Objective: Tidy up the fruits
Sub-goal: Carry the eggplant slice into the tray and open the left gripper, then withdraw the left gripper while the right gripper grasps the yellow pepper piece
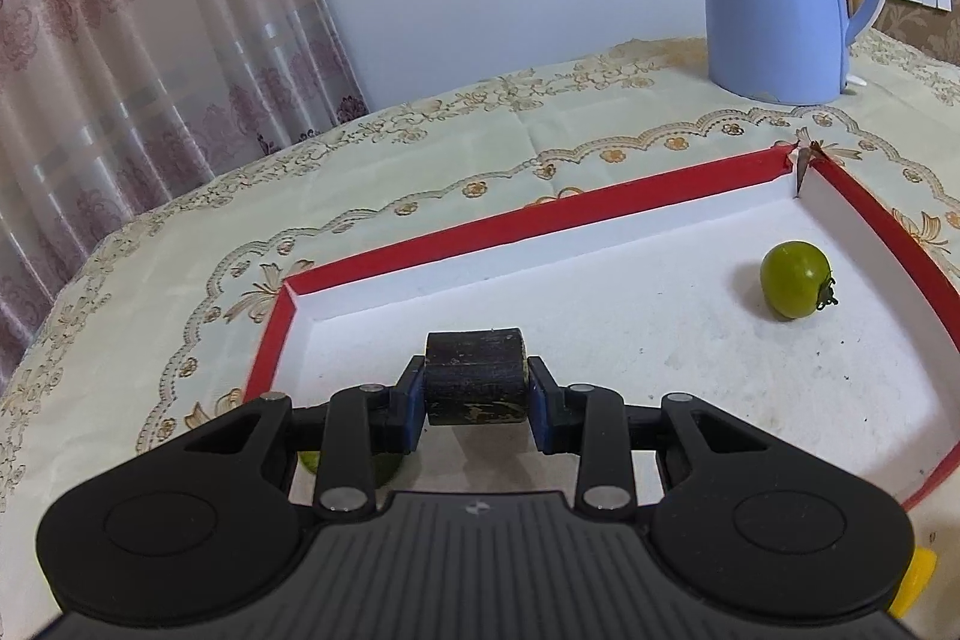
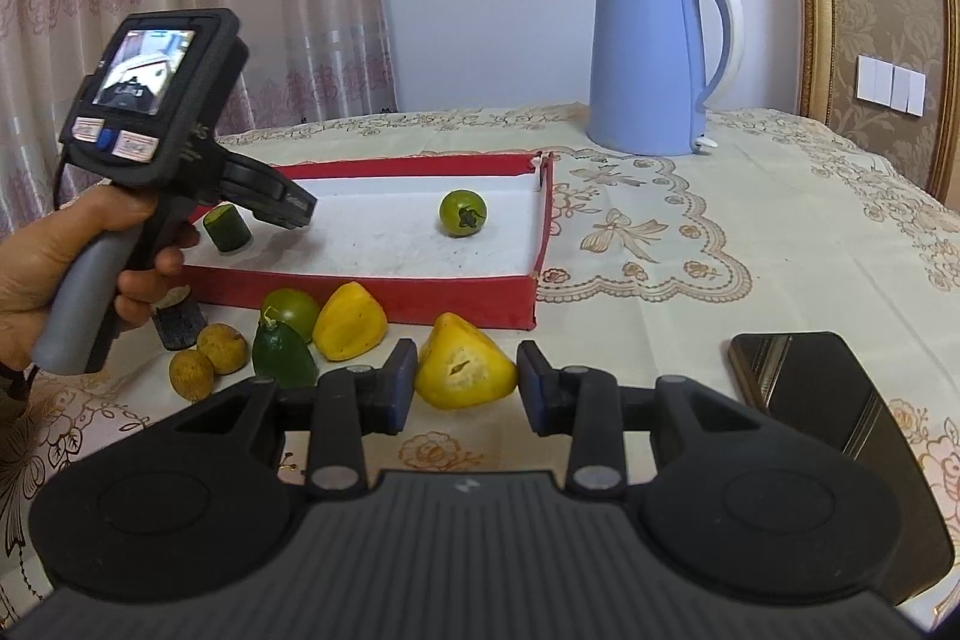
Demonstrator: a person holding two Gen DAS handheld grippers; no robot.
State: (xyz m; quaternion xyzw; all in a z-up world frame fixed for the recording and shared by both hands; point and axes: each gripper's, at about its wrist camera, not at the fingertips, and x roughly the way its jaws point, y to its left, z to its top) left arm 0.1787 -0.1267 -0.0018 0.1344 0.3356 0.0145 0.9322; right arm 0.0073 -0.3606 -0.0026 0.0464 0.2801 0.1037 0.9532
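My left gripper [image 1: 475, 369] is shut on a short dark cylinder of fruit [image 1: 474, 388], held low over the near left part of the red-rimmed white tray [image 1: 540, 214]. A green tomato [image 1: 795, 280] lies in the tray's far right corner. In the right wrist view a hand holds that left gripper [image 2: 264, 214] with the cylinder [image 2: 227, 227] over the tray [image 2: 360, 292]. My right gripper [image 2: 467, 376] is shut on a yellow fruit piece [image 2: 465, 370] on the tablecloth, just in front of the tray.
In front of the tray lie a green tomato [image 2: 293, 310], another yellow piece [image 2: 351, 322], a dark green fruit [image 2: 283, 358], two brown longans [image 2: 207, 361] and a dark stub [image 2: 179, 322]. A blue kettle [image 2: 654, 58] stands behind. A phone [image 2: 828, 388] lies on the right.
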